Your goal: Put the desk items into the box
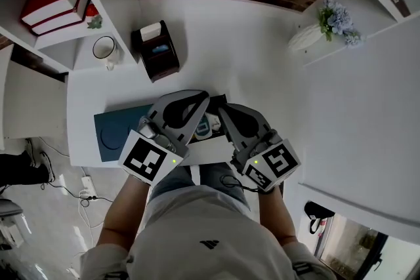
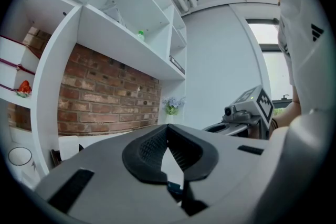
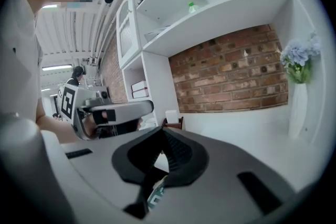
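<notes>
Both left tool (image 2: 167, 127) and right tool (image 3: 161, 130) press ribbed black pads (image 2: 151, 152) fully together.

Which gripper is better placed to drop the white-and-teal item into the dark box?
Left, probably. The white-and-teal item shows between the shut left gripper and the shut right gripper, so both are equally near it, but the dark box stands on the left gripper's side.

On my feed the box (image 1: 157, 49) stands toward the desk's (image 1: 262, 56) back, the mug (image 1: 104, 47) just left of it, the vase (image 1: 308, 37) far right, the pad (image 1: 115, 131) front-left, possibly a small item (image 1: 203, 128) beside it.
</notes>
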Available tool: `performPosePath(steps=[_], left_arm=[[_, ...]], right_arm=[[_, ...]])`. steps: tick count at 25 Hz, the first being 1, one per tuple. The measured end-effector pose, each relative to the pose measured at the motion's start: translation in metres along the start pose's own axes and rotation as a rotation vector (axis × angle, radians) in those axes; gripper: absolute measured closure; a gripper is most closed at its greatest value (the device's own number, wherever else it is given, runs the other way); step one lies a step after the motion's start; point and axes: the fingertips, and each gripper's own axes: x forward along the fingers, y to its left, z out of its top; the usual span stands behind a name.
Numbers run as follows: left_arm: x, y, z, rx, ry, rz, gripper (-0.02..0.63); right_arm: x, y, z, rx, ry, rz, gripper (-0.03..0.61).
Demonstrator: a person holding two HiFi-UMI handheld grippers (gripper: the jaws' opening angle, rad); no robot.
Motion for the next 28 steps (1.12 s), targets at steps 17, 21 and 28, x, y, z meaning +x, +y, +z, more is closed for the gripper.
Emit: performPosePath(steps=[17, 21, 28], left_arm=[[0.017, -0.015, 0.000, 0.013, 0.012, -0.054, 0.603], [0.017, -0.016, 0.001, 0.010, 0.009, -0.052, 0.603], [0.017, -0.018, 0.000, 0.004, 0.004, -0.045, 0.603]], right_arm=[[-0.030, 0.000, 0.038, -0.028, -0.158, -0.019, 0.571], [-0.031, 0.001, 0.041, -0.030, -0.165, -0.016, 0.571], [-0.033, 0.003, 0.045, -0.037, -0.176, -0.006, 0.571]])
